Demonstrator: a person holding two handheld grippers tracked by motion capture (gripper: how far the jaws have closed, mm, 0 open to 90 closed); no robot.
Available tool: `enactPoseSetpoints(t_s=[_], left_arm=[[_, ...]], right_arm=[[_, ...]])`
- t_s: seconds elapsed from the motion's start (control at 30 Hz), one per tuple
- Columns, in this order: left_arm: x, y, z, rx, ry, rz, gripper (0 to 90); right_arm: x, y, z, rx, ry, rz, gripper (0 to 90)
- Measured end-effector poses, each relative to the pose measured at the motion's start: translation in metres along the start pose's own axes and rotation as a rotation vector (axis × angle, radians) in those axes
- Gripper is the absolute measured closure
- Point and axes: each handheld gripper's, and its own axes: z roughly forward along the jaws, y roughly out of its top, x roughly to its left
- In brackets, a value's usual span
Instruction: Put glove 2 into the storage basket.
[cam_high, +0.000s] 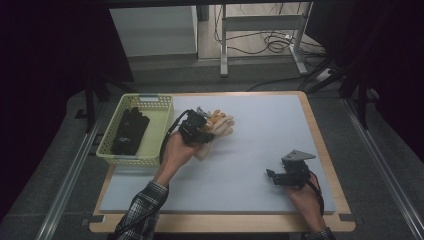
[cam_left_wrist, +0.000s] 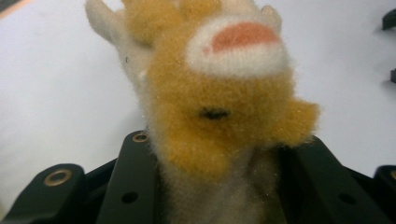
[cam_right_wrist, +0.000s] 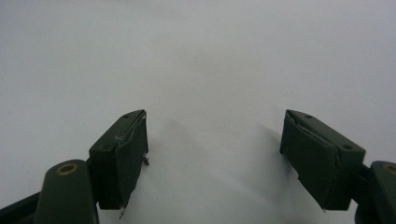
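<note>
Plush toy (cam_left_wrist: 224, 116) sits clamped in the left gripper (cam_high: 197, 125) near the table's (cam_high: 260, 150) left edge. Right gripper (cam_high: 290, 175) rests with jaws apart. Next, likely, carry it over the basket (cam_high: 150, 102) and release.

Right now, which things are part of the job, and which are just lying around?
Part of the job:
left gripper, shut on the fluffy toy
fluffy toy
yellow basket, close beside it

Just lying around:
black thing in the basket
right gripper, open

A pale yellow basket (cam_high: 161, 116) stood at the left edge of the tabletop (cam_high: 260, 130) before me, with a black object (cam_high: 129, 131) lying inside it. Beyond the far edge, cables (cam_high: 272, 44) lay tangled on the floor between metal frame legs (cam_high: 224, 45).
</note>
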Motion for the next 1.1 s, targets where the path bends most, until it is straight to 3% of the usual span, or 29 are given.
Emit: enactPoseSetpoints(t_s=[0.4, 1.1], left_arm=[[0.025, -0.001, -0.026, -0.005, 0.067, -0.043, 61.9], [0.067, -0.016, -0.061, -0.007, 0.158, -0.117, 61.7]], right_arm=[[0.000, 0.000, 0.000, 0.000, 0.000, 0.000, 23.1], [0.000, 0.000, 0.000, 0.000, 0.000, 0.000, 23.1]])
